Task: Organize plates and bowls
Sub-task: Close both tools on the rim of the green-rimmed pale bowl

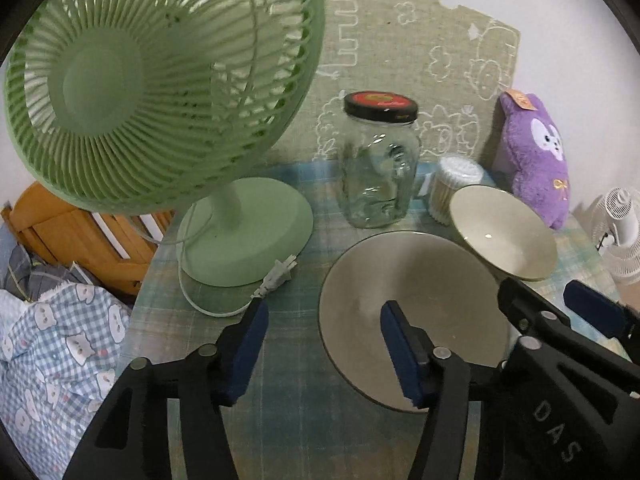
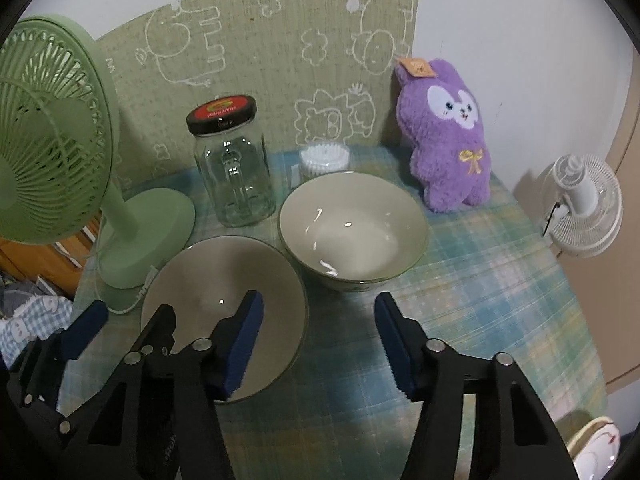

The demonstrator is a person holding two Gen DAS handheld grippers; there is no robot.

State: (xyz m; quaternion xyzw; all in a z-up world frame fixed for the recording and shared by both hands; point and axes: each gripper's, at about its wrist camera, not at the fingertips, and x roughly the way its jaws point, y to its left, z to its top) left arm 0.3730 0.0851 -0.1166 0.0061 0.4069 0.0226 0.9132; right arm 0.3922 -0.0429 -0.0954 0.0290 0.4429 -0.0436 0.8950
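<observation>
Fingers of the left gripper stand apart, straddling the near left rim of the plate without pressing it. Those of the right gripper are apart too, one over the plate's near right edge, the other over bare bench; nothing is held. Just behind, touching or nearly so, sits the bowl, in front of the jar. By my reading, nothing is stacked or lifted yet, so the organizing is barely begun: gripping, lifting and placing remain.
</observation>
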